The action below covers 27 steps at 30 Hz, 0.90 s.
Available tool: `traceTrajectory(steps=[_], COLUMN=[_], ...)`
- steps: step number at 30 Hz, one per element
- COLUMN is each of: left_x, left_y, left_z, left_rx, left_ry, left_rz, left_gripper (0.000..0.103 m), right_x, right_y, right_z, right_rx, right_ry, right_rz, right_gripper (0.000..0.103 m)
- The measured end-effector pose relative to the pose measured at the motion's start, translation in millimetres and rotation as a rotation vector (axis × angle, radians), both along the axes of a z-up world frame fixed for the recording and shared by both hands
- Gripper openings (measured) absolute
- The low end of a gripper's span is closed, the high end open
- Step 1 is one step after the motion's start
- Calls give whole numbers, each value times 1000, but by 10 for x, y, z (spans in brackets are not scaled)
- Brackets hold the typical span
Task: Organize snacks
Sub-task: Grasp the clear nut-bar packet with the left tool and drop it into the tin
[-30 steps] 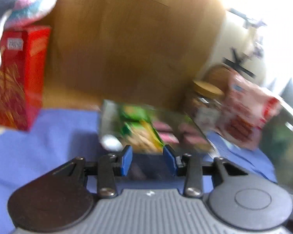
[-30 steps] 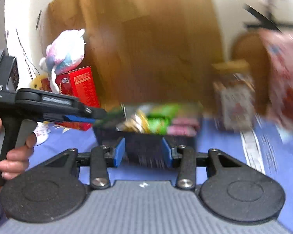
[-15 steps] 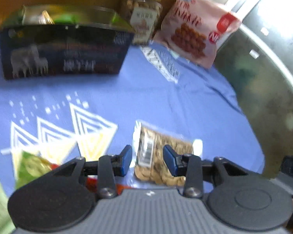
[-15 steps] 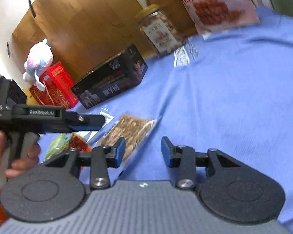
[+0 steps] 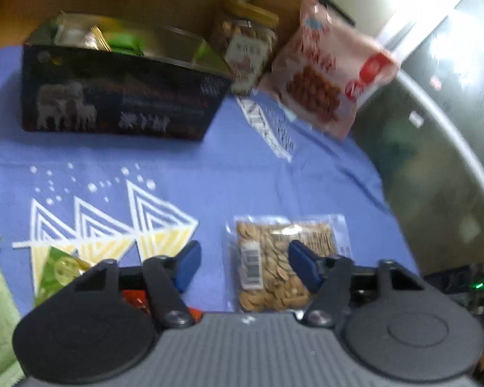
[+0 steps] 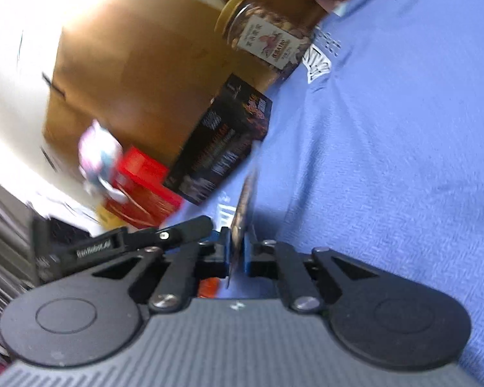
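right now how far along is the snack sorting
Some packets already sit in the black box. In hand: the right gripper has just closed on an edge of the seed packet; the left gripper, jaws just opened, straddles it without gripping. Left: green packets on the cloth.

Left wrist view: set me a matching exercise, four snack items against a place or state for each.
Things:
1. seed packet
2. jar
3. pink bag
4. black box

Places or states:
A. has a yellow lid
B. lies flat on the blue cloth
C. open top, small packets inside
D. stands tilted, farthest right

Pairs: 1-B, 2-A, 3-D, 4-C
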<state>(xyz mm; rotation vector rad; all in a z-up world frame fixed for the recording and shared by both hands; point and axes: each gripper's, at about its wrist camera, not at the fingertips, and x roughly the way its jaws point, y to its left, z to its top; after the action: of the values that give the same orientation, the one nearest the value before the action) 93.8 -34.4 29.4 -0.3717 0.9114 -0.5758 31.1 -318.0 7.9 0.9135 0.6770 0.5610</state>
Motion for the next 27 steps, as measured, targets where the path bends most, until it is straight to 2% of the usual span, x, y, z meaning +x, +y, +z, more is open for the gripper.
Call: traceTrajectory(steps=[1,2,4,5,7,8,9,12,17,20,24,26,27], left_x=[11,24,36,41,37,50,64,185,578,899,1269,1363,1360], left_y=[34,59,90,96,99,110,131,246,370,427,455,446,438], left_z=[16,21,16,11,20,40,75,253,577,639,519,446,429], left_rx=[-28,-59,-112,-131,-169,-187,-185,-181,-73,-7,37,90,119], left_ry=[3,7,19,26,24,15,-1,-59,-177,-202,-167,-156,-154], left_rz=[-2,-9,-25,-33,-58,-71,-55,-12,116,191,248,284,300], left_gripper=[71,80,84,82,62,49,45,43,44,44,44,46,47], right_x=[13,23,57,78,138,177,223,468,1129,1510,1743,1749,1707], right_y=[-38,-58,-72,-75,-33,-10,2,149,632,907,1360,1517,1531], right_z=[-21,-26,-32,-9,77,128,182,395,849,982,1024,975,954], right_rx=[63,116,206,230,238,227,207,156,-83,-258,-608,-783,-834], right_ry=[10,18,21,15,-3,-7,-12,-53,-180,-242,-358,-413,-442], right_rz=[7,16,33,42,55,60,60,83,99,116,82,32,-9], right_gripper=[10,10,10,10,10,10,10,10,11,14,32,40,47])
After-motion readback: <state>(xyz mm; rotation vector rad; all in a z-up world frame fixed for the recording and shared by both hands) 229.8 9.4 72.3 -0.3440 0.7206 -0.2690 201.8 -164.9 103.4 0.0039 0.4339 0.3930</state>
